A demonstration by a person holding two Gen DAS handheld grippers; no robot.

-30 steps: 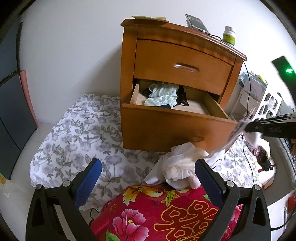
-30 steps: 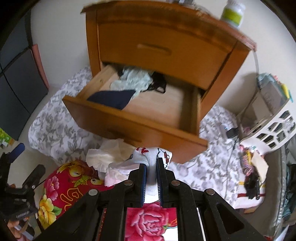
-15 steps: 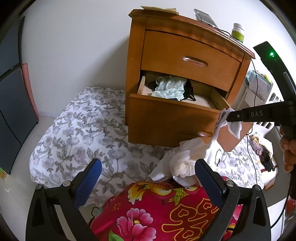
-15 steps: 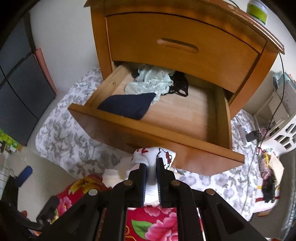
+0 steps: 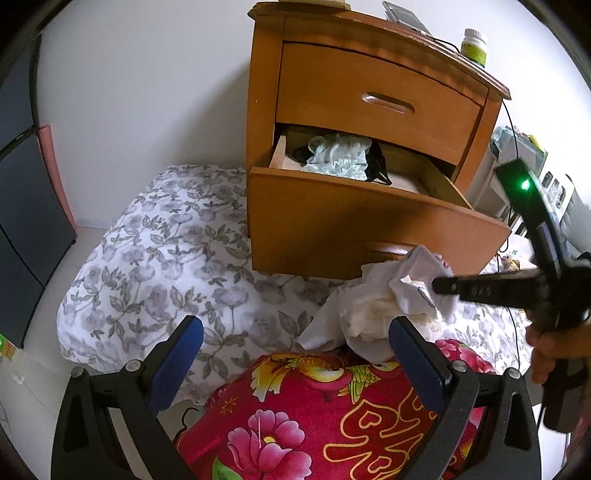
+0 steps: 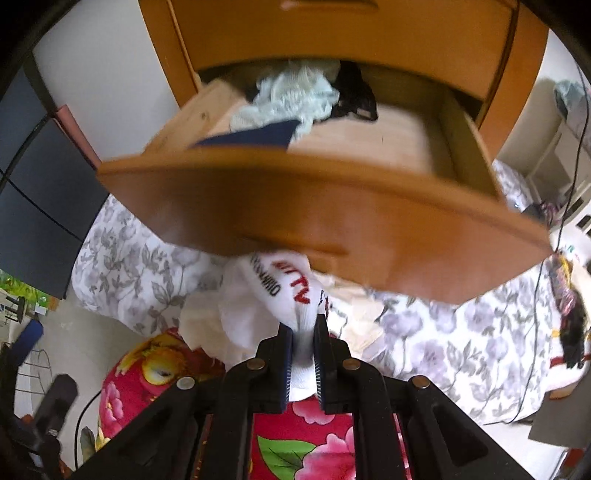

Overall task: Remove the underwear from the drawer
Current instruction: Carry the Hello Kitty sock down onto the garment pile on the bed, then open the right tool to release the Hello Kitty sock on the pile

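The lower drawer (image 5: pixel 369 221) of the wooden nightstand stands pulled out. Inside lie a pale green garment (image 5: pixel 340 157) (image 6: pixel 291 96), a black one (image 5: pixel 376 166) (image 6: pixel 354 99) and a navy one (image 6: pixel 255 138). My right gripper (image 6: pixel 304 325) (image 5: pixel 443 286) is shut on white underwear (image 6: pixel 291 291) (image 5: pixel 417 280) with red and black lettering, held below the drawer front (image 6: pixel 314 214). The underwear hangs just over a cream-white pile of clothes (image 5: pixel 362 321) (image 6: pixel 207 321) on a red floral quilt (image 5: pixel 332 424). My left gripper (image 5: pixel 295 347) is open and holds nothing, low over the quilt.
Grey floral bedding (image 5: pixel 166 258) spreads under and left of the nightstand. A bottle (image 5: pixel 474 46) and a phone (image 5: pixel 406 16) sit on top. White baskets (image 5: pixel 517 158) and cables (image 6: pixel 569 184) are at the right; a dark cabinet (image 5: pixel 22 206) stands left.
My right gripper has dropped with the white underwear from drawer-front height down to the pile of clothes. The left gripper stays open and has shifted slightly.
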